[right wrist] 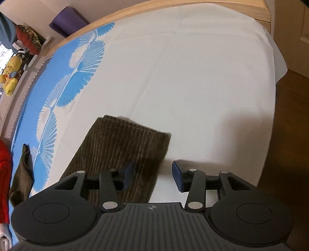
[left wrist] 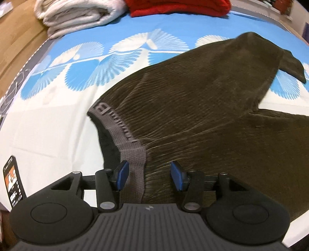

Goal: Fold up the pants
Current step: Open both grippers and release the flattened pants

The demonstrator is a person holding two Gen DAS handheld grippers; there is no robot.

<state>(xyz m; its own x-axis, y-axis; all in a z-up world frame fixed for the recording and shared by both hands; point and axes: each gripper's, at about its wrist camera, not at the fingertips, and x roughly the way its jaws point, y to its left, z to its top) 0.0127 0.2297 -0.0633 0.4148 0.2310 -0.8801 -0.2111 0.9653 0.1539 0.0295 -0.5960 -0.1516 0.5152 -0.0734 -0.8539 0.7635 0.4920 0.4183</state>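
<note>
Two claws hang over a bed (right wrist: 193, 77) covered by a white and blue sheet printed with fan-shaped feathery motifs. The left claw (left wrist: 149, 176) stands with its blue pads (left wrist: 176, 174) apart, hovering just above the grey elastic waistband (left wrist: 133, 152) of a pair of dark brown corduroy pants (left wrist: 202, 115); the waistband strip passes between the pads, and neither pad presses on it. Pale lettering runs along the waistband, but it is skewed and blurred, so no word can be read. The pants lie spread on the sheet, waist near the left claw, one leg reaching to the far right with its hem turned over, the other running off to the right.

The right claw (right wrist: 154, 176) is also apart, its pads clear of the cloth. The hem end of one pant leg (right wrist: 123, 146) lies flat under its left pad, while the right pad sits over bare white sheet.

A smartphone (left wrist: 14, 179) rests on the sheet at the near left, screen lit; its text is too small to read. At the far edge sit a folded white blanket (left wrist: 77, 15) and a red garment (left wrist: 179, 6). A yellow plush toy (right wrist: 11, 73) sits on a ledge to the left beyond the bed.
</note>
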